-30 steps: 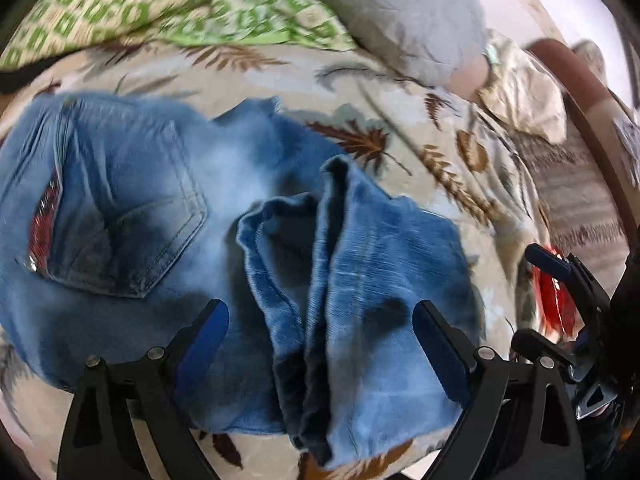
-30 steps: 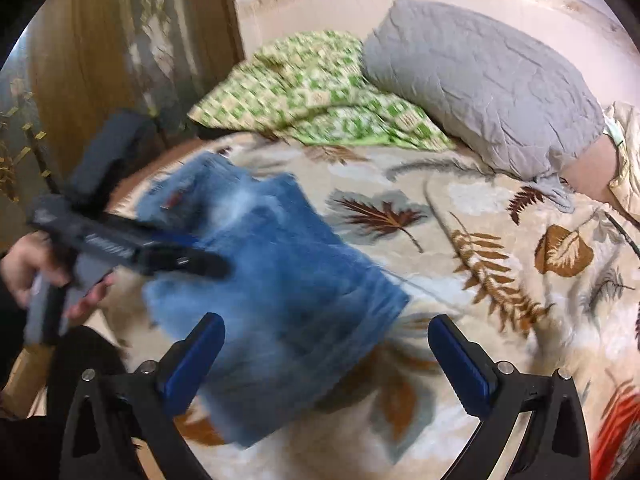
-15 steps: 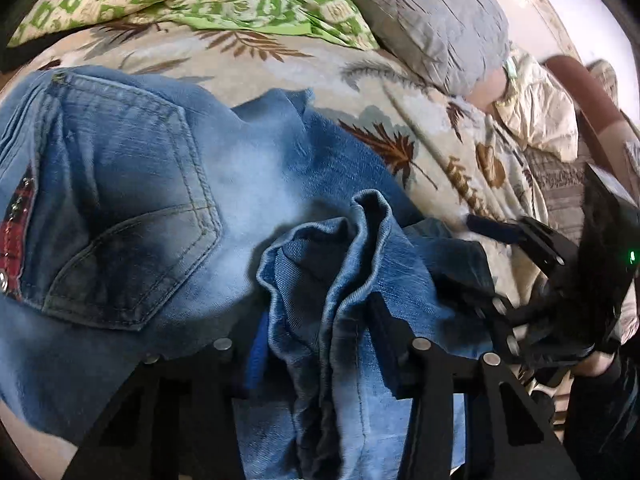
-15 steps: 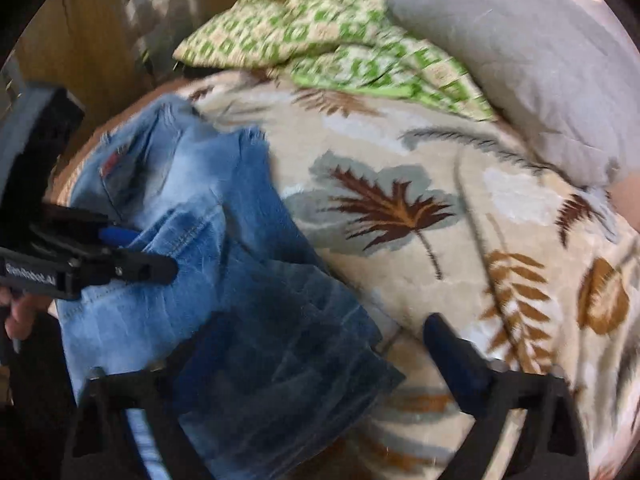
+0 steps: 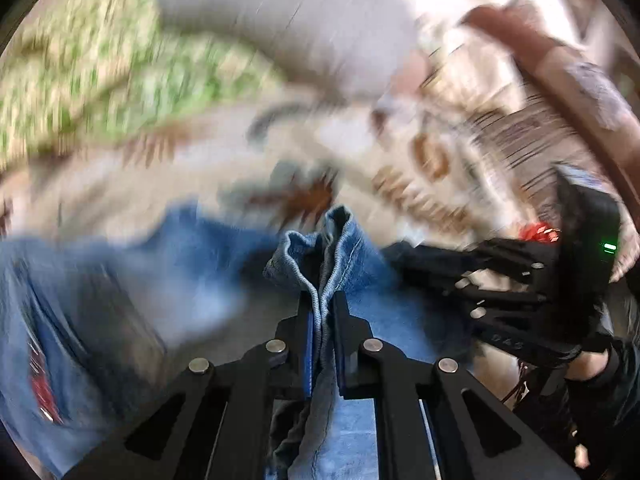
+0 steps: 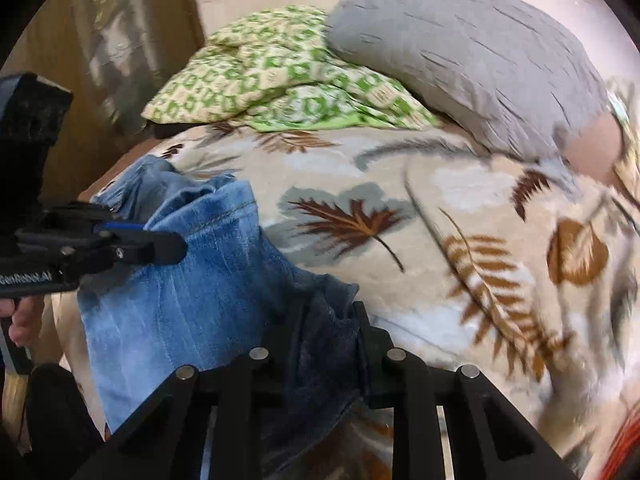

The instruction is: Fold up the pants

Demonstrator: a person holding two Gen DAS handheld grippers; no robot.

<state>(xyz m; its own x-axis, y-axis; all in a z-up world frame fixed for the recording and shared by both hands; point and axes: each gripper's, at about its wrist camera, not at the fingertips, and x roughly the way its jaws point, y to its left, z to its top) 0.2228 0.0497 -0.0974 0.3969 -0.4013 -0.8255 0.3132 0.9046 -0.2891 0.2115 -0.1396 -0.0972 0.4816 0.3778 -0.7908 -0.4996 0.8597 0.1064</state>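
Left wrist: left gripper point(image 5: 322, 308) pinches jeans point(image 5: 352, 248).

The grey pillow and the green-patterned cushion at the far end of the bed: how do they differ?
The plain grey pillow is one solid colour, while the green-and-cream patterned cushion carries a repeating block print. The grey pillow looks plumper and bulkier; the patterned cushion lies flatter and rumpled. The grey pillow overlaps the patterned cushion's right edge and sits to its right. Both are soft bedding resting at the far end of the leaf-print blanket.
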